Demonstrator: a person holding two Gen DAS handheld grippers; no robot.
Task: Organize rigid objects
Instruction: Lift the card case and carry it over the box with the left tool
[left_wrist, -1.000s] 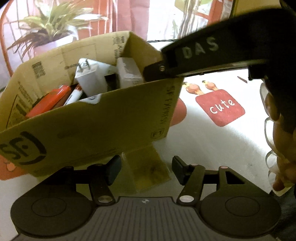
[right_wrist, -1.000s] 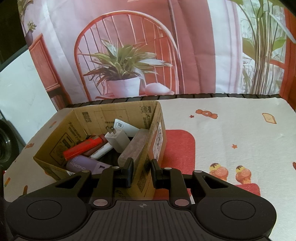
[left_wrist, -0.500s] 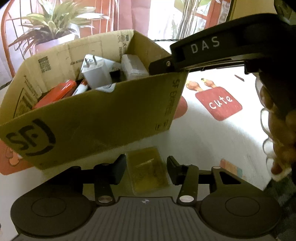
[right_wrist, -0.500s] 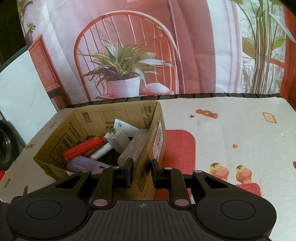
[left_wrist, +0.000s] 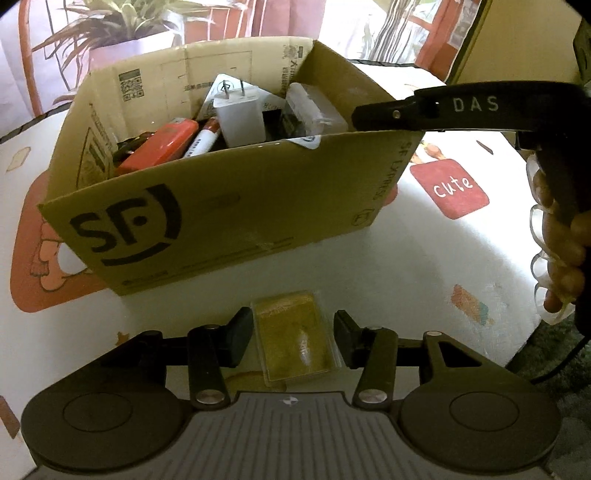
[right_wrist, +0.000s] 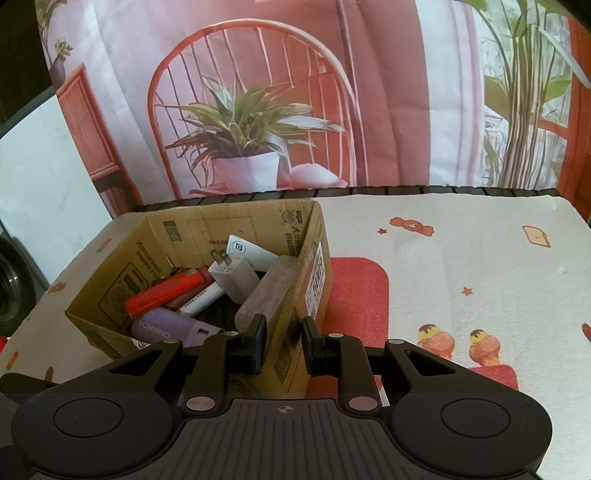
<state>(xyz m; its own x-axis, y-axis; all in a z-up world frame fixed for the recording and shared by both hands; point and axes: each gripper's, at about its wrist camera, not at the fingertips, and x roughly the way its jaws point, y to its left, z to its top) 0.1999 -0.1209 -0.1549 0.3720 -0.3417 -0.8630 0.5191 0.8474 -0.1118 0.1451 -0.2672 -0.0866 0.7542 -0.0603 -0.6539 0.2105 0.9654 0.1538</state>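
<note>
A table (right_wrist: 461, 258) under a white cartoon-print cloth stands before a backdrop picturing a red chair and potted plant (right_wrist: 243, 147). The left gripper (left_wrist: 293, 332) jaws have just narrowed around a flat, clear gold card case (left_wrist: 295, 341), not visibly pressing it. The right gripper (right_wrist: 284, 341) jaws clamp the wall of the cardboard box (right_wrist: 295, 332), which holds a white charger (right_wrist: 234, 277).

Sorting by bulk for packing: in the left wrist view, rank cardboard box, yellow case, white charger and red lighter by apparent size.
1. cardboard box
2. yellow case, though nearness to the camera inflates it
3. white charger and red lighter look alike; the box wall partly hides both.
</note>
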